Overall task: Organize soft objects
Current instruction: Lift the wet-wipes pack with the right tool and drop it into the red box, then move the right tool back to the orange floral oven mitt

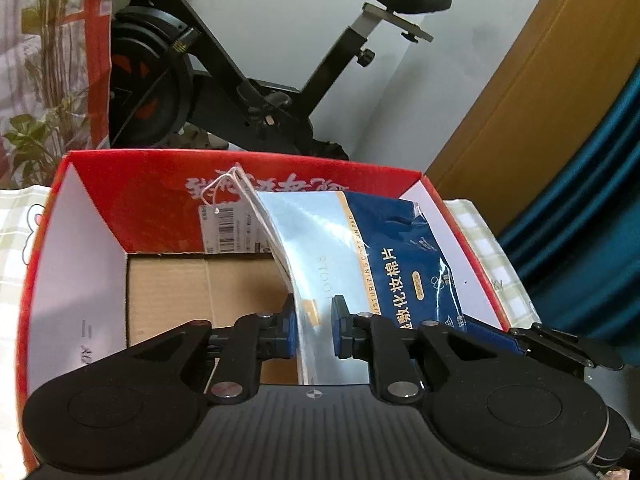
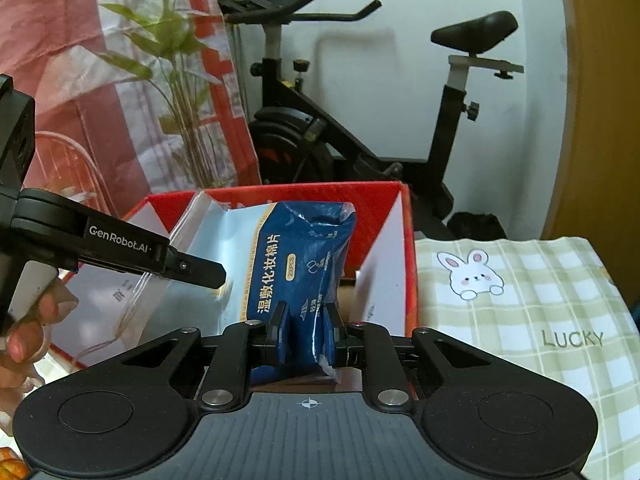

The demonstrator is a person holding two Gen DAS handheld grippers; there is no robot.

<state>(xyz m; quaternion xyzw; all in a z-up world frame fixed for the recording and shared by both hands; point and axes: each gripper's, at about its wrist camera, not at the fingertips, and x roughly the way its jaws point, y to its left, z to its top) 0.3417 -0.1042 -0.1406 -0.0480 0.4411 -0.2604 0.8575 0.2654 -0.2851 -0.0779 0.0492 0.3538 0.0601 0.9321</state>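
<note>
A pack of cotton pads [image 1: 400,264], blue with a clear silvery top, hangs tilted inside an open red box [image 1: 240,162]. My right gripper [image 2: 304,320] is shut on the pack's [image 2: 304,248] bunched blue end. In the left wrist view my left gripper [image 1: 314,320] holds its pads slightly apart, with the flat clear top of the pack lying between them and not squeezed. From the right wrist view the left gripper [image 2: 196,270] reaches in from the left over the clear top, with a person's hand [image 2: 28,328] behind it.
The red box [image 2: 408,240] has a brown cardboard floor [image 1: 180,292] and a barcode tag on string [image 1: 230,226] at its back wall. A green checked rabbit cloth [image 2: 520,320] covers the surface to the right. An exercise bike [image 1: 248,92] and a plant [image 2: 180,80] stand behind.
</note>
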